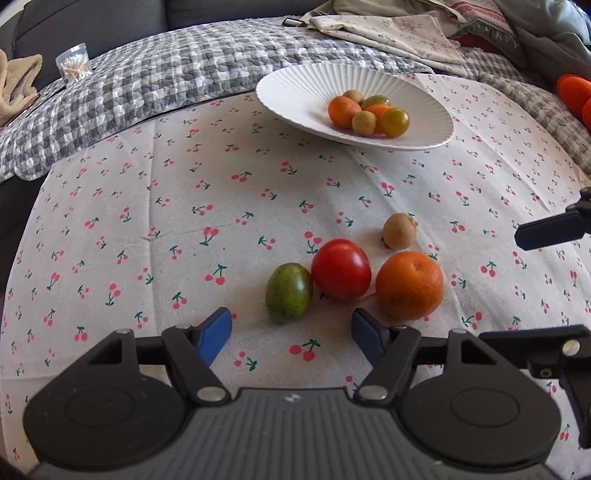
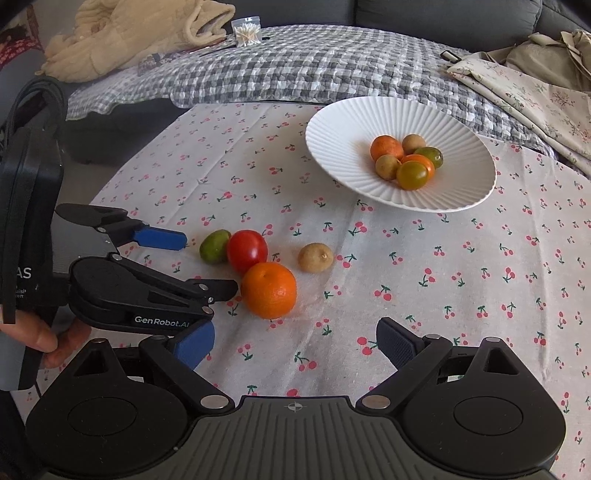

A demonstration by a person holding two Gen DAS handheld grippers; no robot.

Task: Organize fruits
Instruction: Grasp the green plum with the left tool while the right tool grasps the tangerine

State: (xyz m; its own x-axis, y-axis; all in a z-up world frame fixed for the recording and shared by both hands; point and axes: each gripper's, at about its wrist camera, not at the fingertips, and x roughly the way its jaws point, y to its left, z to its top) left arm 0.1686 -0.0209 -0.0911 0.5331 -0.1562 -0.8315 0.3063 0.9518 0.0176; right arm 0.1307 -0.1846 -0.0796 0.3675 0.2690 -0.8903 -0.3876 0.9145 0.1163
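Four loose fruits lie on the cherry-print cloth: a green tomato [image 1: 289, 291] [image 2: 214, 246], a red tomato [image 1: 341, 268] [image 2: 246, 251], an orange [image 1: 409, 285] [image 2: 268, 290] and a small brown fruit [image 1: 399, 231] [image 2: 316, 257]. A white ribbed plate [image 1: 295, 88] [image 2: 340, 147] farther back holds several fruits. My left gripper [image 1: 291, 332] [image 2: 208, 264] is open and empty, just short of the green and red tomatoes. My right gripper [image 2: 295, 341] is open and empty, just short of the orange; one finger [image 1: 546, 230] shows in the left wrist view.
A grey checked quilt [image 2: 295, 70] lies behind the cloth. A clear cup of cotton swabs [image 1: 74, 64] [image 2: 247, 31] stands on it. Folded floral fabric [image 2: 524, 88] lies at the back right, a beige blanket [image 2: 129, 33] at the back left.
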